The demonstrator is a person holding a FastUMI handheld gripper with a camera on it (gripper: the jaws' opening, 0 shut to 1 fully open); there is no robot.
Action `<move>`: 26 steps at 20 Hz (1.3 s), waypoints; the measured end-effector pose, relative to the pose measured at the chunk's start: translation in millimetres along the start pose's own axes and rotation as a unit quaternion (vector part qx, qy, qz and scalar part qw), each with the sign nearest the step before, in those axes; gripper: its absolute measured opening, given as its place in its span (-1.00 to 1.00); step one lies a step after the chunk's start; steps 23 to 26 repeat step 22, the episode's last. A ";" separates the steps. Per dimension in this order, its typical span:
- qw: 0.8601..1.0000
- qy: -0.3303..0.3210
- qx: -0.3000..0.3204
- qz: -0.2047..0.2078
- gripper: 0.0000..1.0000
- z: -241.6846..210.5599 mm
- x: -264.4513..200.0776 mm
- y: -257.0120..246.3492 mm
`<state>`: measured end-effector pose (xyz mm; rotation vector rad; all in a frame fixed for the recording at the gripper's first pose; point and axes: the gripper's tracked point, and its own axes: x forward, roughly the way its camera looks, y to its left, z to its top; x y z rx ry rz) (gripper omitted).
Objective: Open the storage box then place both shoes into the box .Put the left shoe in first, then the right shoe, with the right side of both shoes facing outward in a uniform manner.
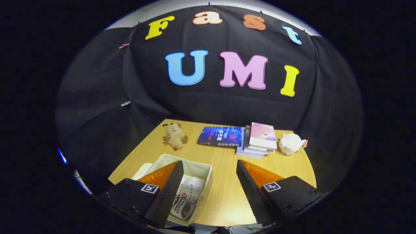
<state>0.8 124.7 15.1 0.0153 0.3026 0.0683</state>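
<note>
Across a pale wooden table (pixel 224 182), backed and flanked by black cloth walls (pixel 97 97) with a strip of light ceiling above. On the far part of the table, well beyond the storage box (pixel 201 170): a tan plush toy (pixel 175 136) to the box's far left, a blue book (pixel 221 136) lying flat straight beyond it, a short stack of books (pixel 260 139) just right of the blue one, and a white plush (pixel 290 143) right of the stack, by the table's edge.

Near the table's front, the cream storage box, open at the top, partly hidden behind the left finger. Inside it, a white shoe (pixel 190 198) with red and blue stripes along its side, long axis running front to back along the box, striped side turned toward the box's right wall. Which end is toe, hard to tell. A second shoe, not clearly made out. Just left of the box, a white rounded edge (pixel 143 170), perhaps the lid.

Gripper (pixel 209 195) spread wide, holding nothing, touching nothing visible. Left finger (pixel 165 195) over the box's left half, right finger (pixel 253 191) over bare wood to the right of the box.
</note>
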 end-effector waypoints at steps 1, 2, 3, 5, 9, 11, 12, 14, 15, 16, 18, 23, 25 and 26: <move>1.000 -0.020 -0.003 0.002 0.99 10.3 -4.9 -8.0; 0.999 -0.032 -0.009 0.004 0.98 17.1 -10.7 -17.1; 0.999 -0.040 -0.017 0.007 0.98 19.5 -15.4 -27.3; 0.997 -0.066 -0.020 0.014 0.95 24.8 -22.9 -49.9; 0.994 -0.103 -0.015 0.016 0.96 25.6 -32.0 -103.9; 0.993 -0.117 -0.030 0.008 0.96 24.4 -31.1 -128.8; 0.992 -0.118 -0.035 0.007 0.96 22.5 -30.4 -138.9; 0.993 -0.108 -0.035 0.012 0.97 14.7 -28.8 -150.0; 0.994 -0.101 -0.031 0.014 0.97 11.1 -26.9 -154.2; 0.995 -0.093 -0.028 0.012 0.97 7.6 -25.0 -158.7; 0.996 -0.088 -0.024 0.005 0.97 3.9 -21.2 -166.7; 0.997 -0.073 0.003 -0.012 0.96 -4.4 -20.3 -167.3; 0.997 -0.073 0.003 -0.012 0.96 -4.4 -20.3 -167.3; 0.997 -0.073 0.003 -0.012 0.96 -4.4 -20.3 -167.3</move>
